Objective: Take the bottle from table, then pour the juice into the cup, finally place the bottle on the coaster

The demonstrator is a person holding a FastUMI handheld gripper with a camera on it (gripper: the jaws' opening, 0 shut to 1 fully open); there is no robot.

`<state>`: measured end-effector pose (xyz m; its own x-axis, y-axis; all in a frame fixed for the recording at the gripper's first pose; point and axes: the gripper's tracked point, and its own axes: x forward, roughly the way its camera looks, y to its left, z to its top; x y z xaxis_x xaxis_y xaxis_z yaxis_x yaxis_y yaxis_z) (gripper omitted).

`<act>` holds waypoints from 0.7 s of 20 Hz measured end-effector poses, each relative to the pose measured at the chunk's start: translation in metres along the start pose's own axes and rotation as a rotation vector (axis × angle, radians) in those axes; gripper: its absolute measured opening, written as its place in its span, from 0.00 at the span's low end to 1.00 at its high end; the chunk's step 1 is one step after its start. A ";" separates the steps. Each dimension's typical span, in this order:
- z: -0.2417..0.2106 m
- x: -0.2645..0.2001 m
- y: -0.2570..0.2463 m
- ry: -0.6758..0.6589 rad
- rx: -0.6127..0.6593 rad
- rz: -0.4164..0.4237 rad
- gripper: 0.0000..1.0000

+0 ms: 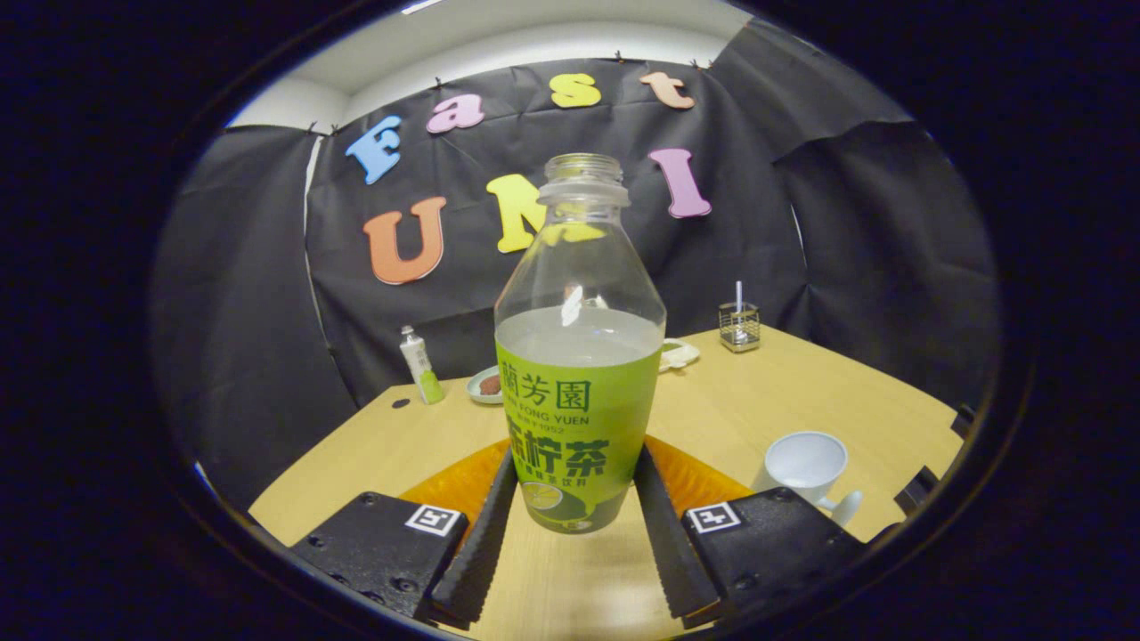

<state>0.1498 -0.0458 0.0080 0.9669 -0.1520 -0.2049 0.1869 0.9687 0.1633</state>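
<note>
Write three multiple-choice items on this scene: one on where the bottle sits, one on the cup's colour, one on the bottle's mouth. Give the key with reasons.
1. Where is the bottle?
A. Between the fingers
B. Inside the cup
C. Behind the wire holder

2. What colour is the cup?
A. Red
B. White
C. Green

3. How is the bottle's mouth?
A. Capped
B. Corked
C. Uncapped

Key: A, a black ridged finger flanks each side of its lower label, the gripper closed about it; B, the mug beside the right finger is white; C, the threaded neck stands bare.
</note>
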 end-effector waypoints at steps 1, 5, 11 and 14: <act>0.001 0.005 0.000 0.001 -0.019 -0.005 0.78; 0.005 0.030 -0.001 0.004 -0.043 -0.022 0.78; 0.018 0.071 -0.003 0.003 -0.087 -0.059 0.78; 0.017 0.093 -0.002 0.010 -0.100 -0.057 0.78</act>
<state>0.2426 -0.0649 0.0047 0.9532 -0.2063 -0.2209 0.2230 0.9733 0.0535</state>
